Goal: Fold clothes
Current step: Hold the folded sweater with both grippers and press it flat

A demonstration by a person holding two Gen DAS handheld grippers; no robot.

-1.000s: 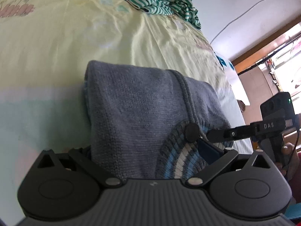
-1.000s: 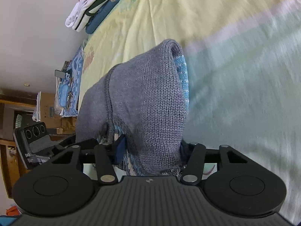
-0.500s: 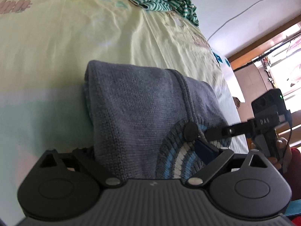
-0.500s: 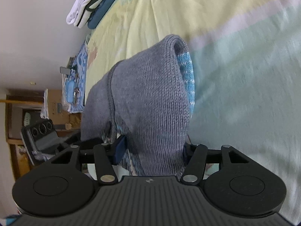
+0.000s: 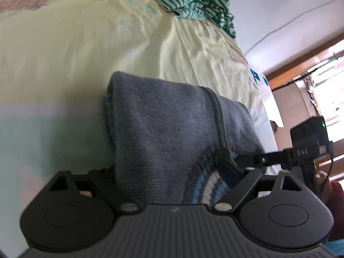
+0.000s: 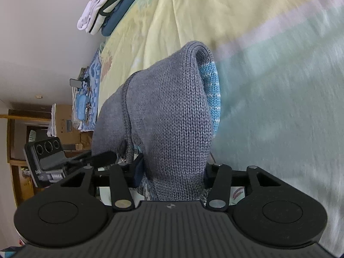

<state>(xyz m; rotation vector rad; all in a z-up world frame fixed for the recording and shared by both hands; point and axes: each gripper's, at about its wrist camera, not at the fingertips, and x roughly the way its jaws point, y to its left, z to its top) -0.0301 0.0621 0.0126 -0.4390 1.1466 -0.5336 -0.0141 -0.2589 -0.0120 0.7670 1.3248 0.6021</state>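
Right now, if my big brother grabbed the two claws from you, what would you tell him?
Left claw: shut on the grey sweater, gripping one end of its folded bundle.
Right claw: shut on the grey sweater too, at the other end, close beside the left claw.
The sweater is doubled over and held up above the yellow and green bedsheet, its blue-and-white striped hem showing near the claws.
Done: it looks folded at least once.
Left: probably lay it flat on the bed. A green striped garment lies crumpled at the far edge, not yet folded. A small pile of clothes lies at another edge.
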